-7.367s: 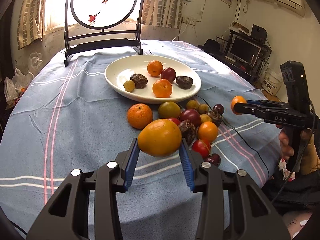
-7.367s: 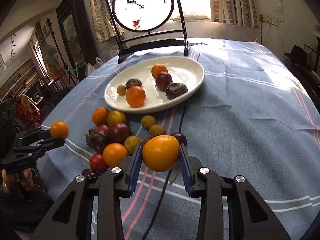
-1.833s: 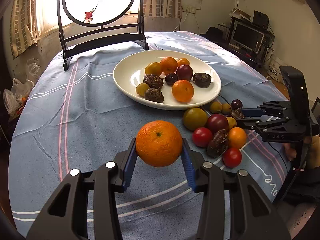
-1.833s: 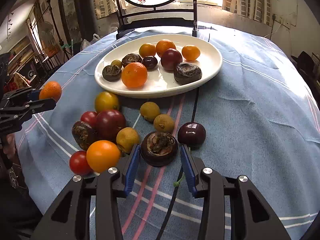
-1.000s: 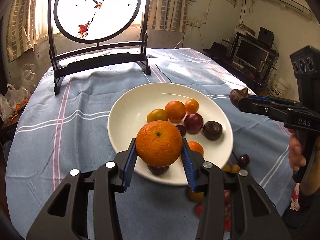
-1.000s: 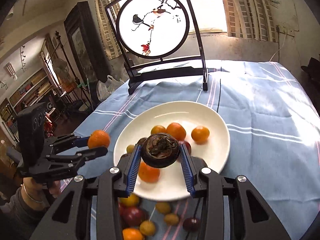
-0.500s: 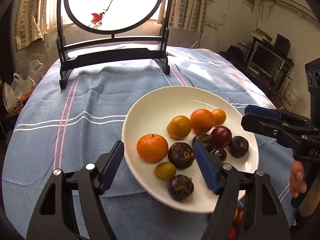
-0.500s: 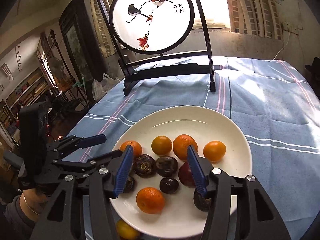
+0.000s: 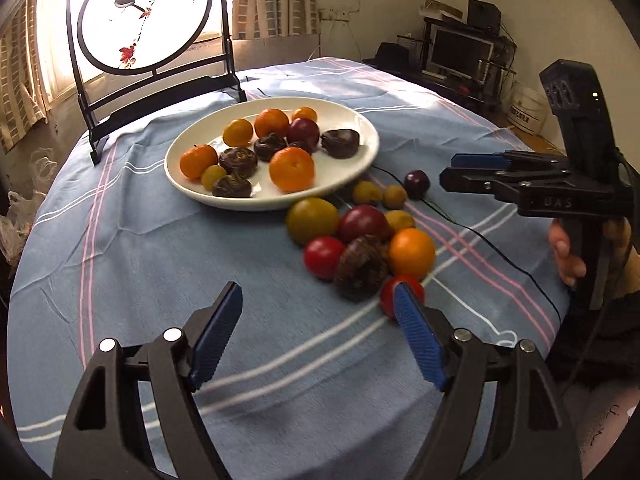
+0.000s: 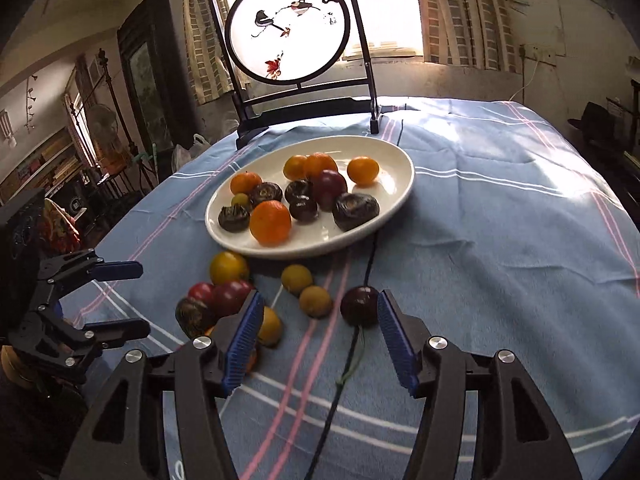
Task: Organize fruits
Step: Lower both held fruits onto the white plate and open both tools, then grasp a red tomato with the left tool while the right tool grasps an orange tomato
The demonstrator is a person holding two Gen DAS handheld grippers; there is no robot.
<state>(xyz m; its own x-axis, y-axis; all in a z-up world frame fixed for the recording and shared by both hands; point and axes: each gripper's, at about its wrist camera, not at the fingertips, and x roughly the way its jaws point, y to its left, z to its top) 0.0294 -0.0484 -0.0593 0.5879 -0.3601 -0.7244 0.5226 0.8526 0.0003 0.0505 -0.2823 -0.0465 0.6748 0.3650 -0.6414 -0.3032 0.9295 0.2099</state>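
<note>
Both tongs are shown released and carrying nothing. In the left wrist view the left tongs (image 9: 316, 336) hang over bare blue cloth, with the right tongs (image 9: 460, 170) seen side-on at 3 o'clock, their blue pads apart. The white plate (image 9: 360, 152) lies at 12 o'clock on the cloth-covered surface (image 9: 120, 240) and holds about a dozen fruits, among them a tangerine (image 9: 291, 169) near its front rim.

The loose fruits lie in a cluster just in front of the plate, at 1 o'clock from the left tongs: a yellow-green fruit (image 9: 313, 219), a red tomato (image 9: 323, 257), a dark wrinkled fruit (image 9: 362, 268), an orange (image 9: 412, 253). Several of them are touching.

In the right wrist view the right tongs (image 10: 318, 336) stand open just short of a dark plum (image 10: 360, 305), lying apart from the rest beside a black cable (image 10: 370, 264).

The plum is judged light, smooth and liable to roll; it would best be taken across its widest girth with gentle closure. The tomato is judged soft and easily bruised; the wrinkled fruit should offer more friction. Crowded pieces may be nudged when a neighbour is lifted.
</note>
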